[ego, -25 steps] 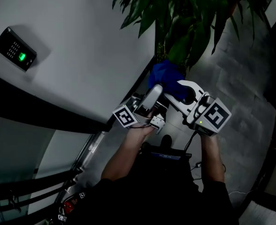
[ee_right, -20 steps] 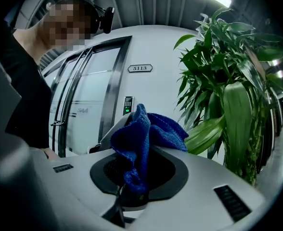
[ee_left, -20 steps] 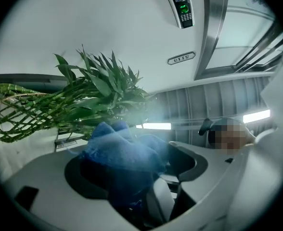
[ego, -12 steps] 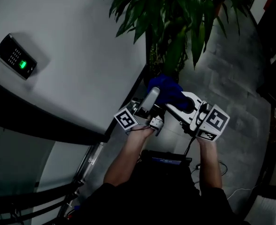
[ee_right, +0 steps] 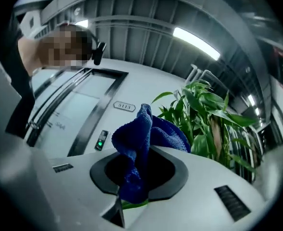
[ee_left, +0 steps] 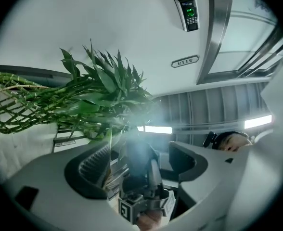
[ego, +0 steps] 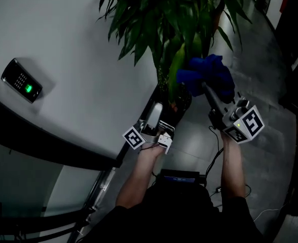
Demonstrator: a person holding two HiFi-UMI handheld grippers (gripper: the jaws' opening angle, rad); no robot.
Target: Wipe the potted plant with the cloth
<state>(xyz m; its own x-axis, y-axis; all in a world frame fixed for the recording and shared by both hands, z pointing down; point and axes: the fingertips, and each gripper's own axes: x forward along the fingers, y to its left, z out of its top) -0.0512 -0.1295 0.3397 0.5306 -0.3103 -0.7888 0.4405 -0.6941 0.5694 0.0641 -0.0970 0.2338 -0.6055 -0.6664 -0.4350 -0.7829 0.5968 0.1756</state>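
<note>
Your cloth (ego: 207, 75) is a deep blue, nubby microfibre, bunched into soft folds. It sits against the potted plant (ego: 174, 19), whose long, glossy, strap-shaped leaves arch over a lattice of woven stems. Behind stands a smooth pale wall with a small dark keypad (ego: 21, 81), and below lies a grey tiled floor (ego: 270, 75). Half a second ago the cloth hung low near the plant's base, between both grippers. You have since lifted it into the foliage, while your left gripper (ego: 154, 110) stayed low by the wall. Your right gripper (ego: 207, 87) is clamped on the cloth, pinching its lower fold with the rest spilling above the jaws. Your left gripper's jaws stand well apart, gripping nothing.
</note>
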